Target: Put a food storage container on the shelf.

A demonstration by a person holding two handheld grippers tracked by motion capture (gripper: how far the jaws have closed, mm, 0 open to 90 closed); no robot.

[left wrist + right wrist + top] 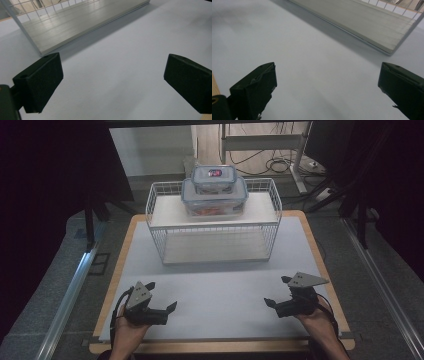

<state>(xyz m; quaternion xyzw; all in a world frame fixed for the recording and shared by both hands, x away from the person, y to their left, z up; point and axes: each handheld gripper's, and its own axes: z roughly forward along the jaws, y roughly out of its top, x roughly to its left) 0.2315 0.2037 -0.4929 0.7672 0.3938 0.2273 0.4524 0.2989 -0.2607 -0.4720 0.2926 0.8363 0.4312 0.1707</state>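
On my screen: one table point(210, 290) with a pale grey top and a wooden edge showing along its left, right and near sides. Toward the far end of it stands one white wire rack point(214, 222) with two shelves, an upper and a lower; the lower shelf point(215, 247) lies bare, and I see its near corner again in the left gripper view point(75, 23) and in the right gripper view point(367, 22). On the upper shelf sits one large clear food box point(215, 197) with a blue-rimmed lid and something reddish inside that I cannot make out. Stacked directly on its lid is one smaller clear box point(214, 176) of the same kind, with a small red and blue label on top. My left gripper point(162, 297) is held at the near left of the table, jaws spread wide with nothing between them; its own view point(112, 77) shows only grey tabletop in the gap. My right gripper point(277, 292) is held at the near right, jaws likewise spread and empty, confirmed in its own view point(327, 85). Both grippers are well apart from the rack and from each other. A hand point(127, 330) holds the left one, another hand point(315, 320) the right. Beyond the table: cables point(280, 162) on the floor and the legs of a metal frame point(300, 165).
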